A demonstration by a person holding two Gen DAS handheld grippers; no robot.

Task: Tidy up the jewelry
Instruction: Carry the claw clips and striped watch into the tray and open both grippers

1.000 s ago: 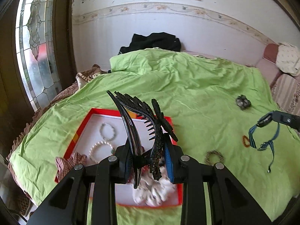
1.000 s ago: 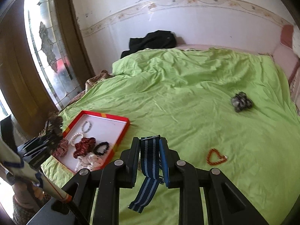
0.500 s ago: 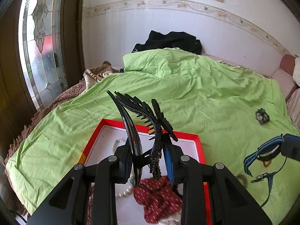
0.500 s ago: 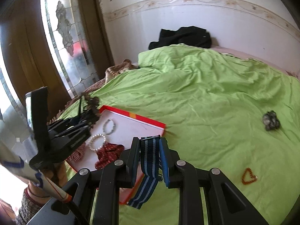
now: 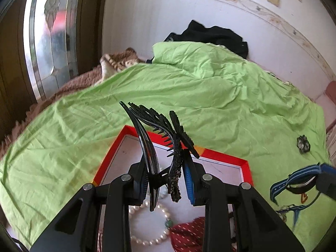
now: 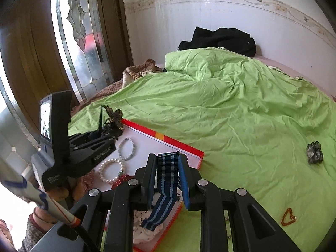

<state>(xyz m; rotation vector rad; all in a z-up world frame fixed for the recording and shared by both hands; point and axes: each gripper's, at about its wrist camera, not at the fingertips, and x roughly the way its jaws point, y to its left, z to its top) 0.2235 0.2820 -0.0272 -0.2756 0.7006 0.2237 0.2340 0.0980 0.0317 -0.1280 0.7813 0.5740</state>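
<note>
Above red box (image 5: 226, 157), my left gripper (image 5: 166, 187) pinches black toothed hair clip (image 5: 159, 138). Right gripper (image 6: 168, 180) pinches soft striped blue strap (image 6: 167, 174) over box near edge. Drop-off step, I think. Next: lower, let go. 2 bead rings inside; pearl one (image 6: 110, 171) round, shiny.

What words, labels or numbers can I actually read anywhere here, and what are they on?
White print on the side of the left tool: too blurred to read.
Smaller white print on that tool's rear block: too small to read.
Little screen on it: a picture only, no legible text.
No other writing shows.
</note>
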